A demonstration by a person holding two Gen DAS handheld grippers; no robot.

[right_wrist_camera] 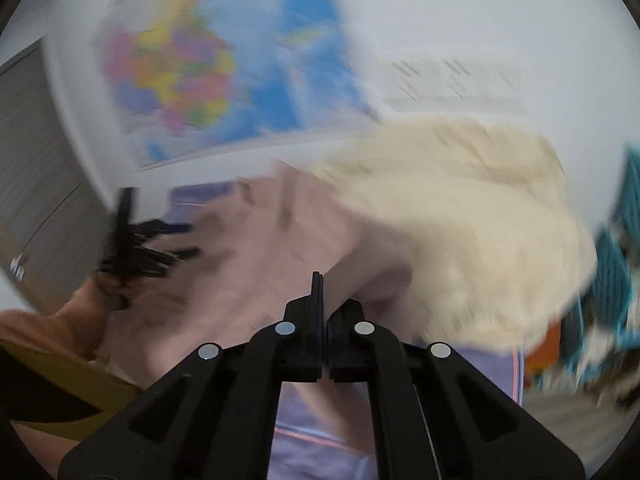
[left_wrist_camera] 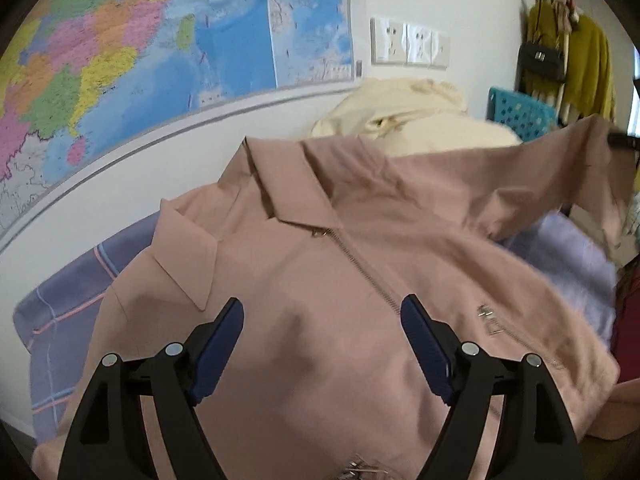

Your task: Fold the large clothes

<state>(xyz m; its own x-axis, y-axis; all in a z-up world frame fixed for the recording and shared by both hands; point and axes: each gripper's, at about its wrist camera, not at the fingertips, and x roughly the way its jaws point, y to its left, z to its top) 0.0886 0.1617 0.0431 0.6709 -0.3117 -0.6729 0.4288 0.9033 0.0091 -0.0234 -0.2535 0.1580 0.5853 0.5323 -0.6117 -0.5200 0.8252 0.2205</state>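
Observation:
A dusty pink zip jacket lies front up on the purple checked bedsheet, collar toward the wall. My left gripper is open and empty, hovering just above the jacket's chest. The jacket's right sleeve is lifted up at the right edge, where my right gripper holds its end. In the blurred right wrist view my right gripper is shut on the pink jacket fabric. The left gripper shows there as a dark blur.
A cream garment is piled behind the jacket against the wall; it also shows in the right wrist view. A teal plastic basket and hanging yellow clothes stand at the right. A map covers the wall.

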